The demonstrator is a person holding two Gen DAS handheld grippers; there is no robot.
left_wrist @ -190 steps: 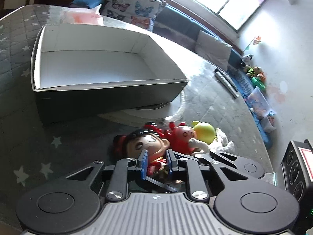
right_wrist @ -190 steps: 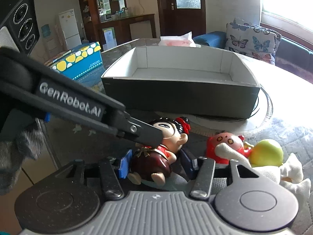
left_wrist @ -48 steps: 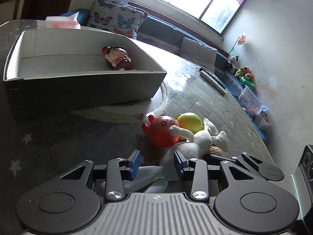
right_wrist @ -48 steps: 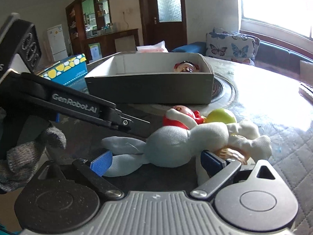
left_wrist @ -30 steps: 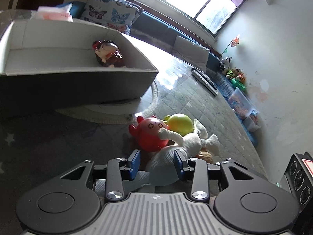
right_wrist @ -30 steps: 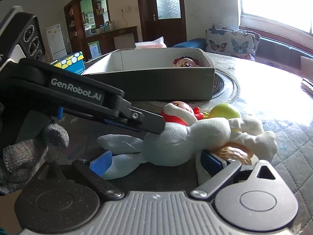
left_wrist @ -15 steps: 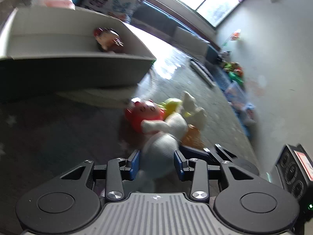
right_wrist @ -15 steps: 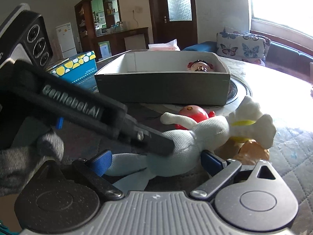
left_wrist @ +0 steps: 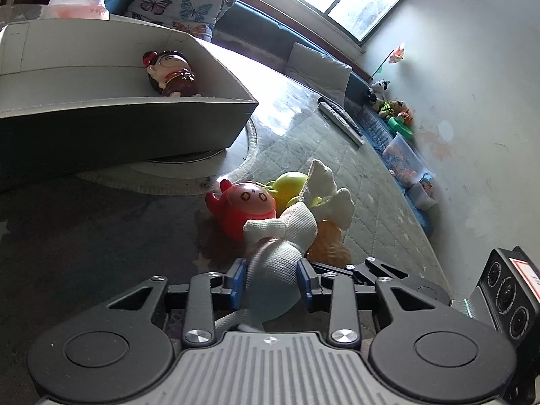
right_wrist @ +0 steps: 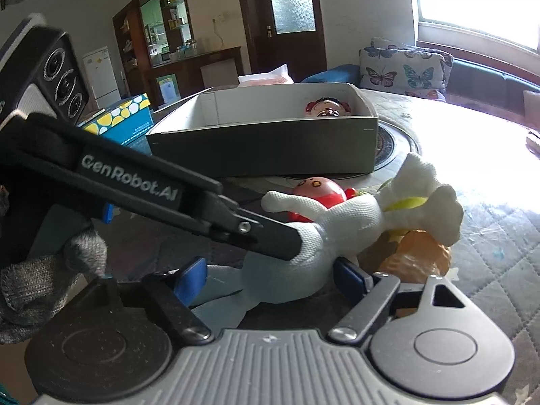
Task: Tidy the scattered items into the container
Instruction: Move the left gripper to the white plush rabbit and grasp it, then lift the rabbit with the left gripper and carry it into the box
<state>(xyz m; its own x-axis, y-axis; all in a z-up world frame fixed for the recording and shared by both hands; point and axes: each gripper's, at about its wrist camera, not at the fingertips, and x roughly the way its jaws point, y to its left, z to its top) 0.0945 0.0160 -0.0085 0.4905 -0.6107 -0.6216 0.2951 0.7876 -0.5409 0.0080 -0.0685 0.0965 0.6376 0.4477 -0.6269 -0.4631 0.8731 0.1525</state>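
Observation:
My left gripper [left_wrist: 271, 278] is shut on a white plush rabbit [left_wrist: 280, 256] and holds its head end off the table; the rabbit's body [right_wrist: 347, 216] also shows in the right wrist view. My right gripper [right_wrist: 270, 280] is open, its jaws on either side of the rabbit's lower part, not pressing it. A red round toy [left_wrist: 246, 209], a yellow-green toy [left_wrist: 290, 185] and an orange toy [left_wrist: 329, 246] lie beside the rabbit. The grey open box [left_wrist: 128, 125] holds a doll with a red bow [left_wrist: 168, 72].
A round mat [left_wrist: 216, 172] lies under the box. A blue and yellow dotted box [right_wrist: 121, 121] stands left of the container. A remote control [left_wrist: 341, 123] lies further back on the quilted table cover. A tissue pack [left_wrist: 77, 8] sits behind the container.
My left gripper has closed on the rabbit and raised it, so its arms and legs now hang up off the table. The orange toy under it is uncovered. The doll went into the box earlier.

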